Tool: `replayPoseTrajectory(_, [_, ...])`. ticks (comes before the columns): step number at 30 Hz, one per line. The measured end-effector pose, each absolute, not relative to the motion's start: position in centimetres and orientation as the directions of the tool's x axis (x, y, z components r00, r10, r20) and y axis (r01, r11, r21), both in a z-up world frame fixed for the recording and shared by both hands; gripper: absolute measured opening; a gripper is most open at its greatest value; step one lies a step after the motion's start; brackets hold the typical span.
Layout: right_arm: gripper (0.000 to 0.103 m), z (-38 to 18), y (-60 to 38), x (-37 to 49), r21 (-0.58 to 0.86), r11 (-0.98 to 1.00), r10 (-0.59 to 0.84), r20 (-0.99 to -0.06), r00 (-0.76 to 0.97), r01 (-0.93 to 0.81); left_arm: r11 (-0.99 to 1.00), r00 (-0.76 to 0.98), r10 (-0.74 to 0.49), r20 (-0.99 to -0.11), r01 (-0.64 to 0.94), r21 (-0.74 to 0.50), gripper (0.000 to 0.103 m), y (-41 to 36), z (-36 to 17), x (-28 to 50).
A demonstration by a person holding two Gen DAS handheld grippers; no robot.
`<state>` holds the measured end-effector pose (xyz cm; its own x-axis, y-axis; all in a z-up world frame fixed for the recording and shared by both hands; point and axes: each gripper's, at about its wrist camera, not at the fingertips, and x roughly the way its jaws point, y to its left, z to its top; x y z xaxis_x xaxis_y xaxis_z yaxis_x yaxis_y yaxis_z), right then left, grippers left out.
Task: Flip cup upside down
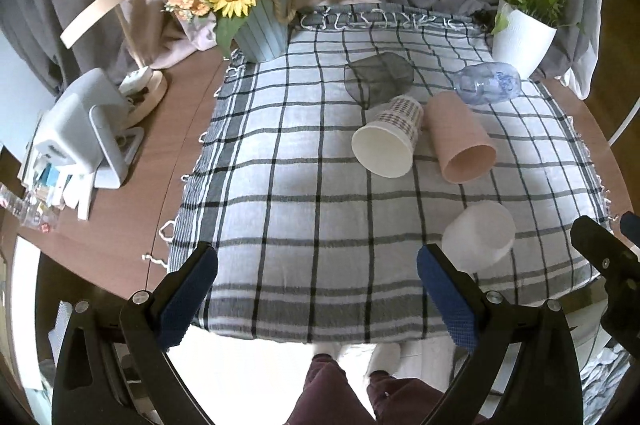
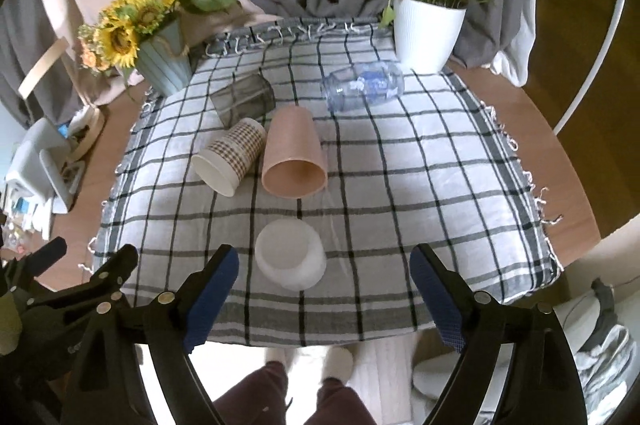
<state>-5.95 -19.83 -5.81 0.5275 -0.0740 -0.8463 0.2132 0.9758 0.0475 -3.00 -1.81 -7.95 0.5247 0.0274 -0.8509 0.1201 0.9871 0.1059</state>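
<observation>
Several cups lie on a checked cloth [image 1: 280, 185]. A white frosted cup [image 1: 478, 235] stands upside down near the front; it also shows in the right wrist view [image 2: 290, 253]. A pink cup [image 1: 460, 137] [image 2: 294, 153], a patterned paper cup [image 1: 390, 141] [image 2: 230, 155], a dark see-through cup [image 1: 378, 77] [image 2: 244, 99] and a clear blue glass [image 1: 488, 83] [image 2: 364, 85] lie on their sides. My left gripper [image 1: 316, 289] is open and empty over the front edge. My right gripper [image 2: 324, 289] is open and empty just before the white cup.
A sunflower pot [image 1: 260, 37] [image 2: 164, 65] stands at the cloth's back left, a white plant pot [image 1: 520, 41] [image 2: 426, 33] at the back right. A white device [image 1: 80, 129] and a lamp base [image 1: 148, 93] sit on the wooden table to the left. Curtains hang behind.
</observation>
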Motion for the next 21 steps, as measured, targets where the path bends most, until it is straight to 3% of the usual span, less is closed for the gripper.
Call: replayPoseTrajectory(21, [0.088,-3.2,-21.1,-11.1,0.087,0.985,-0.028,-0.776,0.63,0.15,0.993,0.615,0.042,-0.787,0.062,0.102,0.103,-2.7,-4.7,-8.1])
